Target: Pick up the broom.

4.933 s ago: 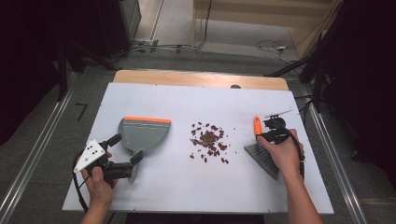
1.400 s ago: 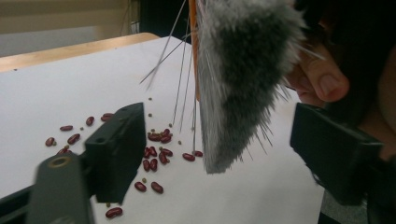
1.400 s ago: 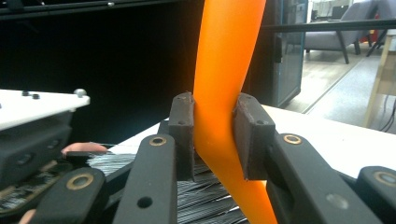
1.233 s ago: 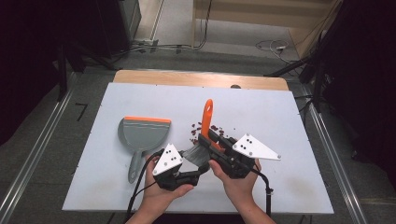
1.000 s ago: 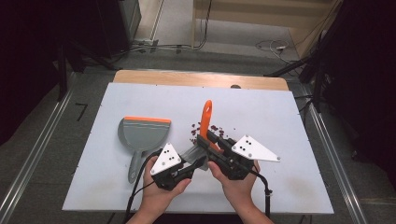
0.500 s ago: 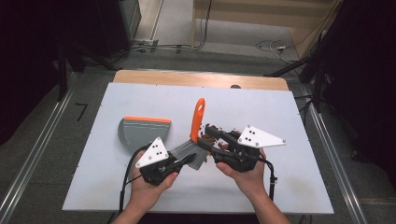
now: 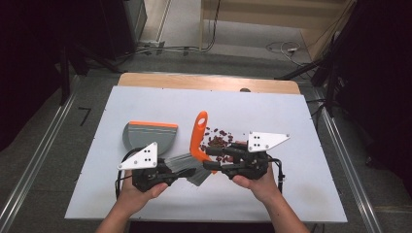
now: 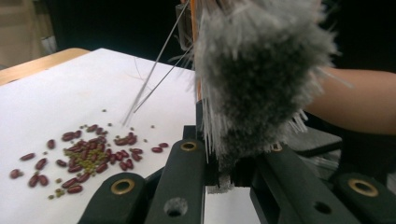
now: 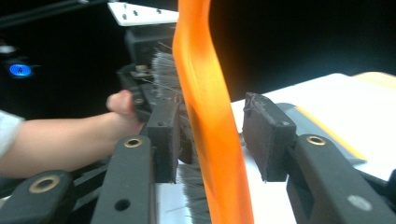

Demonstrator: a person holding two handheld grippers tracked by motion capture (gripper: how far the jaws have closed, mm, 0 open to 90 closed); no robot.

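high view: brush [image 7: 197,145] held above the worktop [image 7: 291,121] between both grippers, orange handle up, beans [image 7: 218,141] just behind, dustpan [image 7: 148,136] to the left.
left gripper view: left gripper [image 8: 219,179] fingers pinching the grey bristle head [image 8: 261,70].
right gripper view: right gripper [image 9: 210,135] fingers spread around the handle [image 9: 205,102], just been closing; right pad clear of it.

Bare white tabletop [image 7: 291,116] lies open along the far edge and at the right, and a wide strip is free at the near left corner. A grey plastic dustpan with an orange lip [image 7: 148,136] blocks the left-centre, while scattered red and green beans [image 7: 218,143] and an upright orange-handled, grey-bristled brush [image 7: 198,145] crowd the middle, just beside both hand-held grippers.
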